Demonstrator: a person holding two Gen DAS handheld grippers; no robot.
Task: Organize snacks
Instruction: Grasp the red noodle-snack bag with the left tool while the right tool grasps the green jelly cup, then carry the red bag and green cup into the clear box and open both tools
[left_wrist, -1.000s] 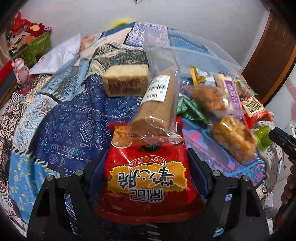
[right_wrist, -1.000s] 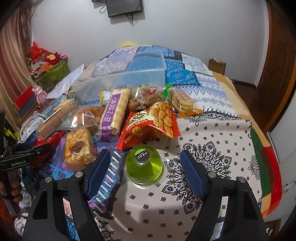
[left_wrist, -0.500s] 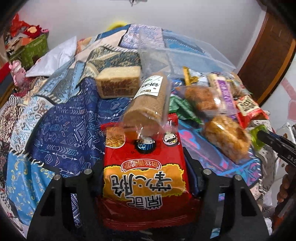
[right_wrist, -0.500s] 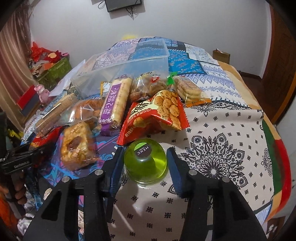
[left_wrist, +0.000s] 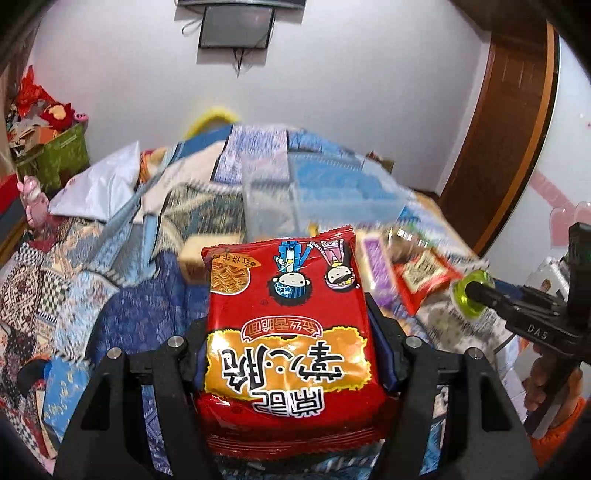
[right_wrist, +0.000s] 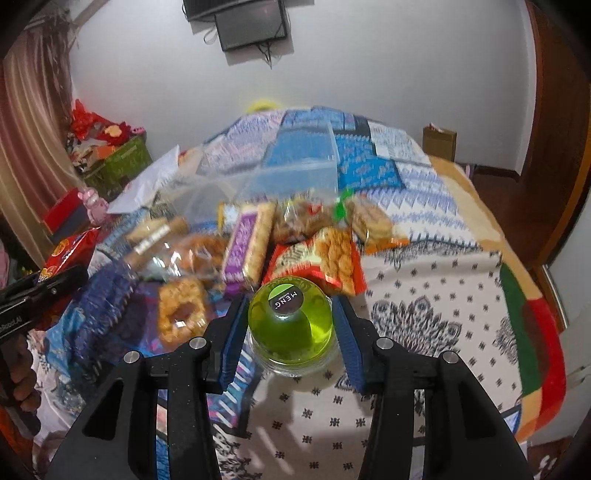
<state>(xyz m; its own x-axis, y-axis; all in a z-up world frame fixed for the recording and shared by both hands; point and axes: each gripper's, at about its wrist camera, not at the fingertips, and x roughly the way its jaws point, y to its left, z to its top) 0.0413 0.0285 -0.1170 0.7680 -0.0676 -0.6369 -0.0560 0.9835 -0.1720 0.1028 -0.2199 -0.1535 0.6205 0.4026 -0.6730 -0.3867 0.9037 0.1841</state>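
Note:
My left gripper is shut on a red noodle snack packet, held clear above the patterned bedspread. In the right wrist view my right gripper is shut on a green jelly cup with a dark round label, lifted a little off the bedspread. The same cup shows at the right of the left wrist view, pinched by the right gripper. A heap of snack packs lies beyond, in front of a clear plastic bin.
A red biscuit bag, a purple wafer pack and a fried ring snack lie in the heap. A white pillow and a green box of clutter stand at the left. A wooden door is at the right.
The left gripper closed on the red packet and lifted it off the bed, tilting the view up. The right gripper closed on the green cup and raised it slightly.

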